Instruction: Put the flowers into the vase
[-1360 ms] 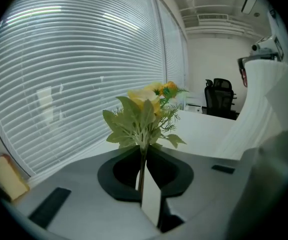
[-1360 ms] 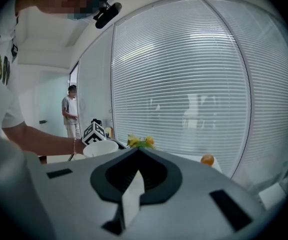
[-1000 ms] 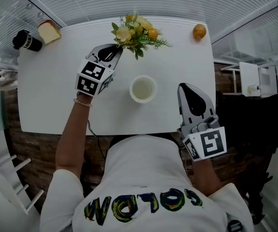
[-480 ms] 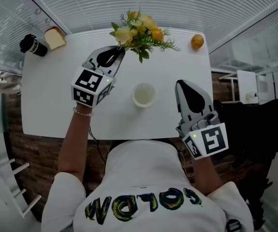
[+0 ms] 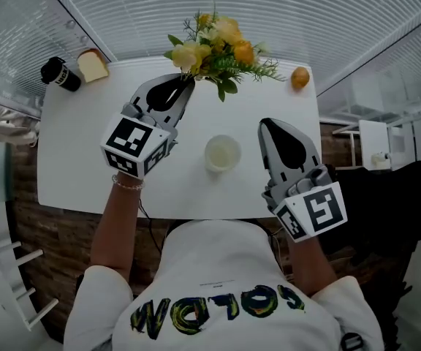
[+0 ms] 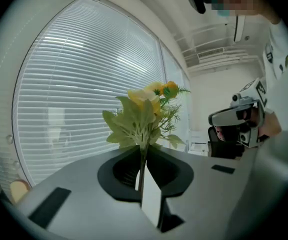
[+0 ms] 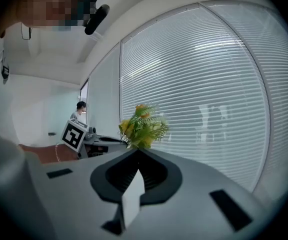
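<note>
A bunch of yellow and orange flowers point(image 5: 218, 46) with green leaves is held up above the far side of the white table point(image 5: 71, 174). My left gripper point(image 5: 188, 81) is shut on its stem. In the left gripper view the thin green stem runs down between the closed jaws, with the flowers point(image 6: 146, 109) standing upright above my left gripper point(image 6: 143, 151). The white round vase point(image 5: 222, 153) stands on the table between my two grippers, its mouth facing up. To the right of the vase, my right gripper point(image 5: 265, 123) is shut with nothing in it. From the right gripper view point(image 7: 136, 151) the flowers point(image 7: 143, 125) show beyond its tips.
A black cup point(image 5: 61, 73) and a slice of bread point(image 5: 93, 63) lie at the table's far left corner. A small orange fruit point(image 5: 300, 77) sits at the far right corner. White window blinds run behind the table. A white shelf stands to the right.
My left gripper has lifted the flowers up off the table. My right gripper has risen too, staying shut beside the vase.
</note>
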`<state>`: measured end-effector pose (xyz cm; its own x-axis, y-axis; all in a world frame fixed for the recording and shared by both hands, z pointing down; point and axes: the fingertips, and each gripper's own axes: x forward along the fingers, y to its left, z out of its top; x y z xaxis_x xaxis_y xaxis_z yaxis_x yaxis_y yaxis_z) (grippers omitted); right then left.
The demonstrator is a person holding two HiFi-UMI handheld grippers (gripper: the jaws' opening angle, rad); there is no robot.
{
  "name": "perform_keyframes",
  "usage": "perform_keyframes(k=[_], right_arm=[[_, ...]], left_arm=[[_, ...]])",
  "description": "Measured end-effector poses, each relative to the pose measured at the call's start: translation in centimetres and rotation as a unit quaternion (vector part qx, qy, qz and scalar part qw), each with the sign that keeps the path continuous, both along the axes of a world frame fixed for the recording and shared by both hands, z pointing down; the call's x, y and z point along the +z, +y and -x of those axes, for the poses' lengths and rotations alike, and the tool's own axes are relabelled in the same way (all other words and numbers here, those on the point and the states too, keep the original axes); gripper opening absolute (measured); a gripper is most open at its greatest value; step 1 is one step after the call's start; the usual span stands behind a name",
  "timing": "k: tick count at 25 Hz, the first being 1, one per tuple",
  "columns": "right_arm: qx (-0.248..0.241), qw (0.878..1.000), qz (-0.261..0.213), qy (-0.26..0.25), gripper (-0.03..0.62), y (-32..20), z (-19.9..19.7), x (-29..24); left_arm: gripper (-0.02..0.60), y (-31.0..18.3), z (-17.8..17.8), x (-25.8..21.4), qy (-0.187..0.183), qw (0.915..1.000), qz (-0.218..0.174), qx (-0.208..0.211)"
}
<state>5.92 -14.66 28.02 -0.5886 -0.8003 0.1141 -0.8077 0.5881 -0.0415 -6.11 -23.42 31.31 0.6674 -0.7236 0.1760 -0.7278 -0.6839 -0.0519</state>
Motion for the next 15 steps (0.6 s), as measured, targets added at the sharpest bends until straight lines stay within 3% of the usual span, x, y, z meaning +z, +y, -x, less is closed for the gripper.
perform_keyframes(k=[15], right_arm=[[-0.042,0.999,-0.022,-0.024,0.035,-0.8,1.8,-3.5]], left_arm=[[0.046,4.3,-3.0,-7.6,0.063,0.9962,-0.051,0.031]])
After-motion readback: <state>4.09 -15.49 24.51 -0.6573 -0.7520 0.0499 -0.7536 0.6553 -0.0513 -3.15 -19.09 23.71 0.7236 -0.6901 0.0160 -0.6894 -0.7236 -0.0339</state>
